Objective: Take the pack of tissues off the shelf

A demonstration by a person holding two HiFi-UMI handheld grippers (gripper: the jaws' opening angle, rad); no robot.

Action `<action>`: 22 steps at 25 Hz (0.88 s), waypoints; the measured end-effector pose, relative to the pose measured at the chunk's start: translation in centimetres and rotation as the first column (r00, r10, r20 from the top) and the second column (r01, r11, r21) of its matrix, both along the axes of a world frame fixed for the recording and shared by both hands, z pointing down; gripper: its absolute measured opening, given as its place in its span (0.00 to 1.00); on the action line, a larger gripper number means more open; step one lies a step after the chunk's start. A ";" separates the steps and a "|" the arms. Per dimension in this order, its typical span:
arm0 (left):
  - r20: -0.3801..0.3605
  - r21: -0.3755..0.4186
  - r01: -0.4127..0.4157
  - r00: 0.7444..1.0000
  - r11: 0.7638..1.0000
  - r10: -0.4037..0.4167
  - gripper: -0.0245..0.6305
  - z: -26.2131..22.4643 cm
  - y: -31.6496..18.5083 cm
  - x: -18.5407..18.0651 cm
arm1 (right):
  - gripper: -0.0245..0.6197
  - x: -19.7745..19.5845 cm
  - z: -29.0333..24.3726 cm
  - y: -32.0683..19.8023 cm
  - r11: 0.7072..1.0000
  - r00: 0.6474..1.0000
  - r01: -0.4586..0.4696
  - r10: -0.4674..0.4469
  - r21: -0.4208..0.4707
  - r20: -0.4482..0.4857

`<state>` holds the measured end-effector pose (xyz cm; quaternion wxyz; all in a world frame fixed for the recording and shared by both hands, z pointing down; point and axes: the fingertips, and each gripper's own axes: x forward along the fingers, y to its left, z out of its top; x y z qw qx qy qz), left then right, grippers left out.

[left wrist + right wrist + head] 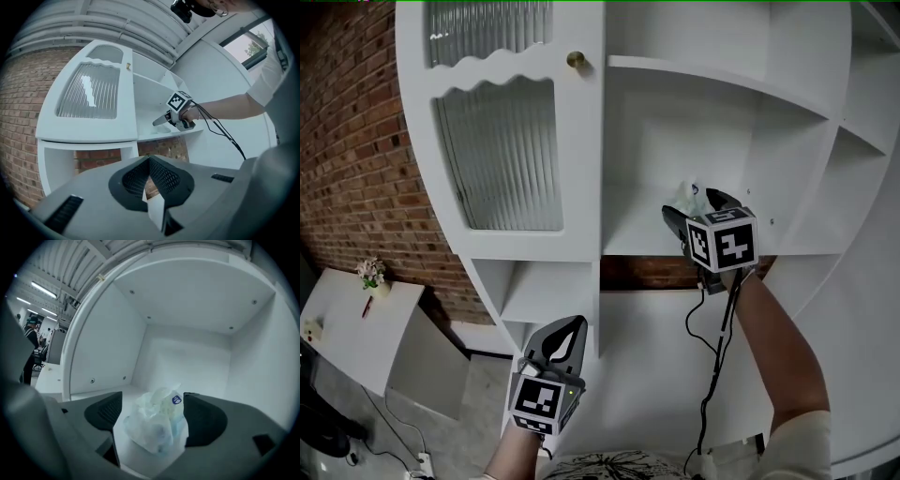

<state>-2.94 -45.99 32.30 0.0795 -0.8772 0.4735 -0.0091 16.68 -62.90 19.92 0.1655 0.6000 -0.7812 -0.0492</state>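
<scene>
Two grippers, one pack of tissues (687, 194) — it lies on the white shelf (637, 239), between the right gripper's (698, 208) parted jaws.
Head view: the right gripper reaches into the open compartment at 3 o'clock, the pack at its tip; the left gripper (565, 330) hangs low near 7 o'clock, under the ribbed-glass door (502, 155). Left gripper view: its jaws meet at the tips, nothing held. Right gripper view: jaws wide apart — the crumpled pack at 6 o'clock between them, on the shelf floor.
</scene>
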 end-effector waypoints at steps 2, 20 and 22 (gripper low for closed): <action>0.005 -0.007 0.001 1.000 1.000 -0.001 0.05 0.4 -0.2 -0.3 | 0.65 0.2 0.5 -1.2 0.998 1.000 -0.016 0.017 -0.057 0.016; 0.004 -0.080 0.049 0.999 0.996 -0.049 0.05 3.0 -0.3 -1.9 | 0.09 0.5 0.4 -1.4 0.987 0.998 -0.056 0.052 -0.152 -0.032; 0.007 -0.075 0.047 0.999 0.996 -0.047 0.05 2.8 0.4 -1.6 | 0.07 0.2 -0.4 -0.5 0.992 0.999 -0.034 0.030 -0.118 -0.038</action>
